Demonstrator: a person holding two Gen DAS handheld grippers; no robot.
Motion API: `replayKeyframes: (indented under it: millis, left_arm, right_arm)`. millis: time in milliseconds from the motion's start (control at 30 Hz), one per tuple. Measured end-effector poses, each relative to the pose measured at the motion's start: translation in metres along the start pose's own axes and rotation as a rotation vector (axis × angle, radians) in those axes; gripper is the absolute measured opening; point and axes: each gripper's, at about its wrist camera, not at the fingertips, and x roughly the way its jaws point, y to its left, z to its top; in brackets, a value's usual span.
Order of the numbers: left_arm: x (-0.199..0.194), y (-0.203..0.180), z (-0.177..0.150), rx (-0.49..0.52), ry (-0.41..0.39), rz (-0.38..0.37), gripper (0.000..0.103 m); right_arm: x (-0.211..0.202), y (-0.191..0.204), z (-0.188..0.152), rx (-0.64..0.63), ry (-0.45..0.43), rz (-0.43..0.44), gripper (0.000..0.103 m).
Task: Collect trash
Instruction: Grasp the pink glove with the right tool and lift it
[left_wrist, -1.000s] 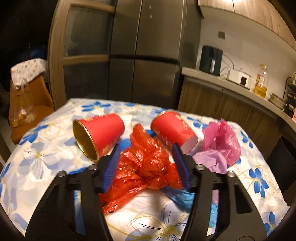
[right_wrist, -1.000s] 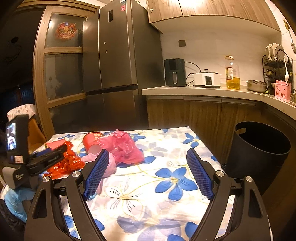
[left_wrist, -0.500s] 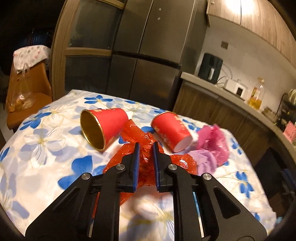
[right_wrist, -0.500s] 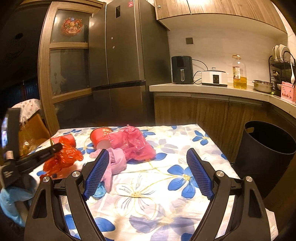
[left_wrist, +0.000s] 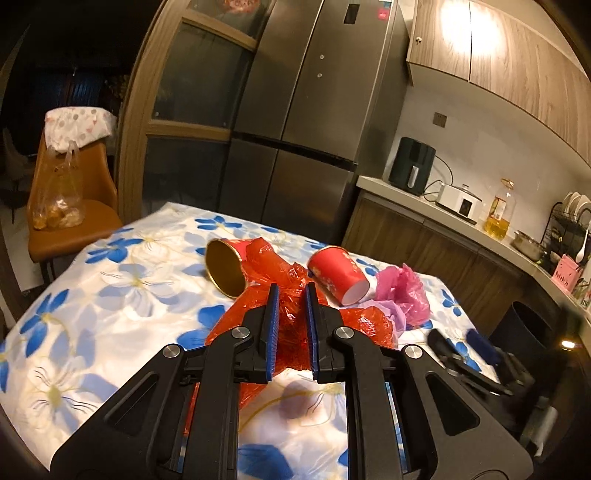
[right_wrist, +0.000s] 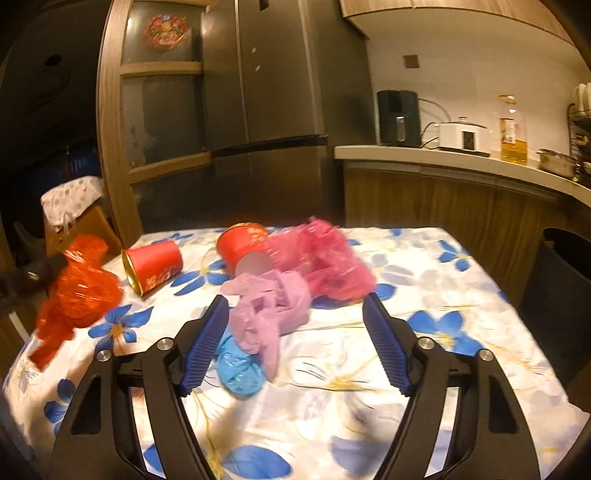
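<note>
Gripping the red plastic bag (left_wrist: 291, 314) off the table's left edge, left gripper (left_wrist: 290, 295) is clamped on it. Right gripper (right_wrist: 295, 314) jaws closing around the pale pink bag (right_wrist: 269, 306) mid-table, not pinching yet. Next: squeeze, then carry both to the black bin (right_wrist: 565, 295) past the right edge. Floral tablecloth (right_wrist: 424, 280); fridge (right_wrist: 266, 110) behind.
</note>
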Motion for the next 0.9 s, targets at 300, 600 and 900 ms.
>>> replayKeyframes:
  millis: [300,600,900]
  left_arm:
    - [-0.011,0.011,0.002,0.000,-0.001,0.007,0.013]
    - [-0.011,0.010,0.001,0.005,0.007,-0.001,0.013]
    - [-0.015,0.002,0.003,0.019,-0.002,-0.011,0.013]
  right_arm:
    - [0.043,0.012,-0.004,0.009,0.114,0.058,0.044]
    - [0.052,0.016,-0.006,-0.013,0.160,0.128,0.006]
    - [0.006,-0.001,0.018,0.007,0.023,0.105,0.002]
